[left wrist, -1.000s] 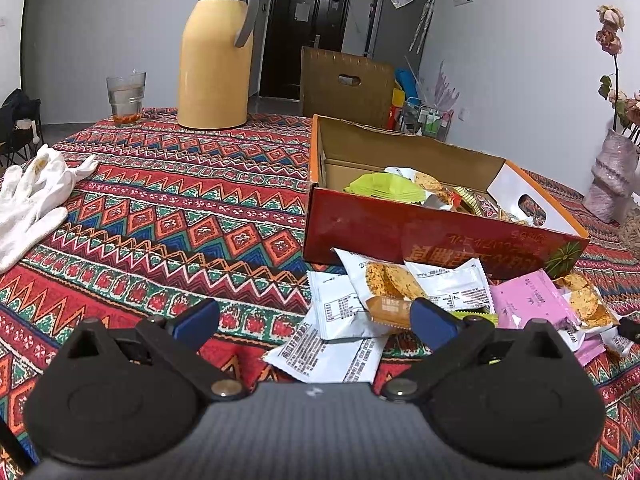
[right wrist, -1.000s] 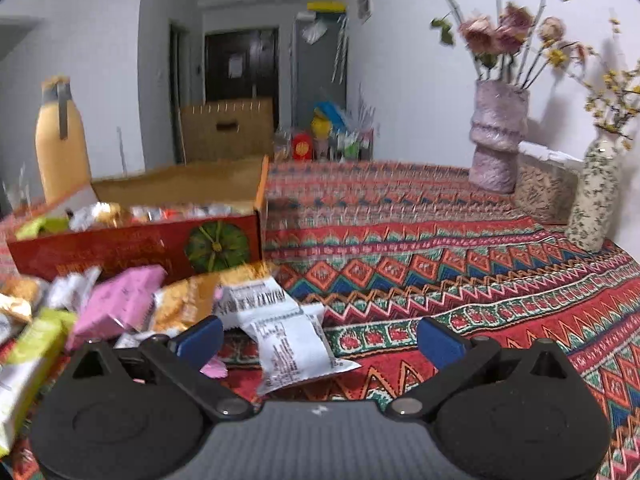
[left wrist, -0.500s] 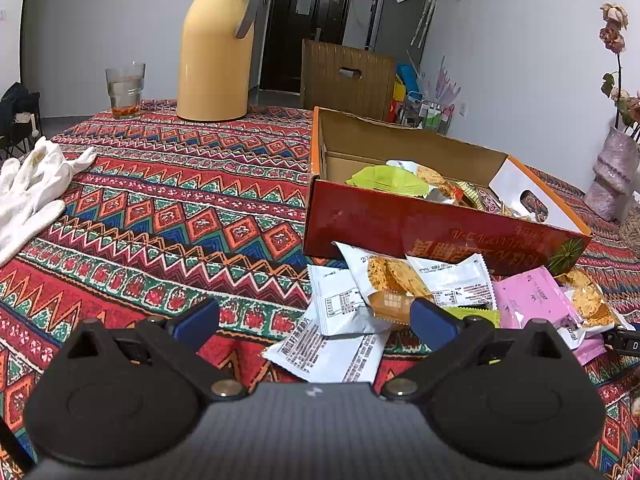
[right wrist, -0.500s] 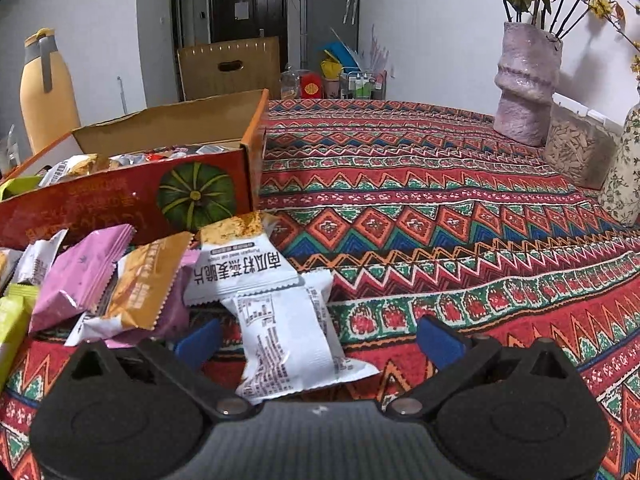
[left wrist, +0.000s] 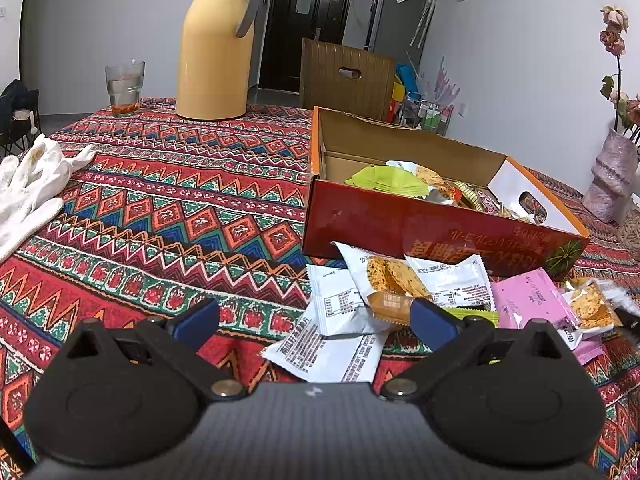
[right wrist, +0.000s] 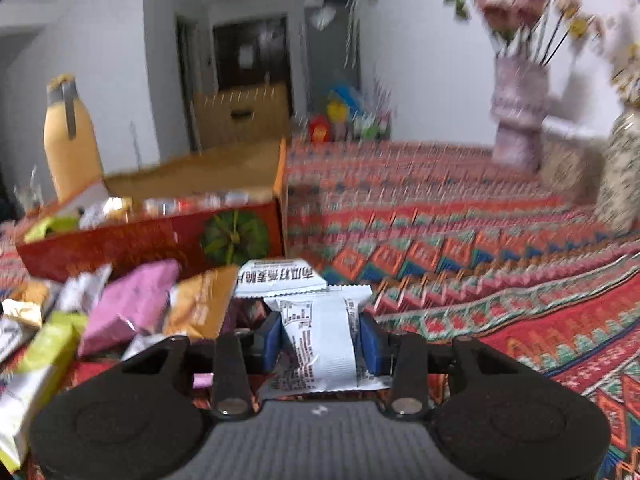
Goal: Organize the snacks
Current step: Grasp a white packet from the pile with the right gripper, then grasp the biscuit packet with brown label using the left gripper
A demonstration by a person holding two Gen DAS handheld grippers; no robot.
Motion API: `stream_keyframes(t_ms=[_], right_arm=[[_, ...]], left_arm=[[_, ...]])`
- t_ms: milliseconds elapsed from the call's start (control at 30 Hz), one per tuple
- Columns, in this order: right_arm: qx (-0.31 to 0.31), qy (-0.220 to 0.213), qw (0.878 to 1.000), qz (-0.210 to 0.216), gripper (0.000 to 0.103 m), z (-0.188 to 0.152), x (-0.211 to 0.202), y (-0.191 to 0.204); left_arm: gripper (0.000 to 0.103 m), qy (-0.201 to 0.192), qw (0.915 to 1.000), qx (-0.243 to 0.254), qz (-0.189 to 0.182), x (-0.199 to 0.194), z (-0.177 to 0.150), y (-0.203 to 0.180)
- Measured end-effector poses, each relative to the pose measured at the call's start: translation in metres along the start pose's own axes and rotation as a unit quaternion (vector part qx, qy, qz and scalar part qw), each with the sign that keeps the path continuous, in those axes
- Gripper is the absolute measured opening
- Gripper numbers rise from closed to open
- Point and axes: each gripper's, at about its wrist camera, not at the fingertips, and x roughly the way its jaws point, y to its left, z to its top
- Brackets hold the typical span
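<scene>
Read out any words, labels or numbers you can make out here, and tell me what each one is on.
"南瓜籽燕麦脆片", seen upside down: white packet lying behind the white snack packet held by the right gripper.
Fine print on the held packet: too small.
Gold characters, upside down, on the red box: not legible.
Pink packet: too small.
White packets before the open left gripper: too small.

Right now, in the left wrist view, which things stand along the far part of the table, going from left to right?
White glove → glass → yellow thermos jug → red snack box → pale purple vase.
</scene>
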Motion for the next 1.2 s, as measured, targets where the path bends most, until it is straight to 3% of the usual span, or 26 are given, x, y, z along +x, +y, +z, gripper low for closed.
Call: stream_keyframes(t_ms=[100,233,567,967,1100,1200], right_arm=[[0.022,-0.042,0.999,-0.011,0.040,0.000,-0.014,0.002],[0.025,-0.061,0.998,-0.010,0.040,0.002,-0.020,0.002],[0.044,-0.058,0.997,-0.003,0.040,-0.002,-0.017,-0.005],[0.066,-0.052,0.996,0.017,0.040,-0.007,-0.013,-0.011],[0.069,-0.054,0.996,0.022,0.040,-0.008,-0.014,-0.011],[0.070,-0.055,0.996,0.025,0.040,-0.008,-0.015,-0.012]], left_arm=[[0.103,0.001,1.0000,0.001,0.002,0.000,0.000,-0.001],[0.103,-0.002,1.0000,0.004,0.004,-0.002,0.000,-0.002],[0.103,0.014,0.9992,0.035,0.010,-0.008,0.015,-0.021],[0.102,0.040,0.9922,0.101,0.061,0.021,0.027,-0.074],[0.092,0.048,0.9886,0.120,0.078,0.037,0.024,-0.087],[0.077,0.064,0.9862,0.123,0.091,0.049,0.021,-0.089]])
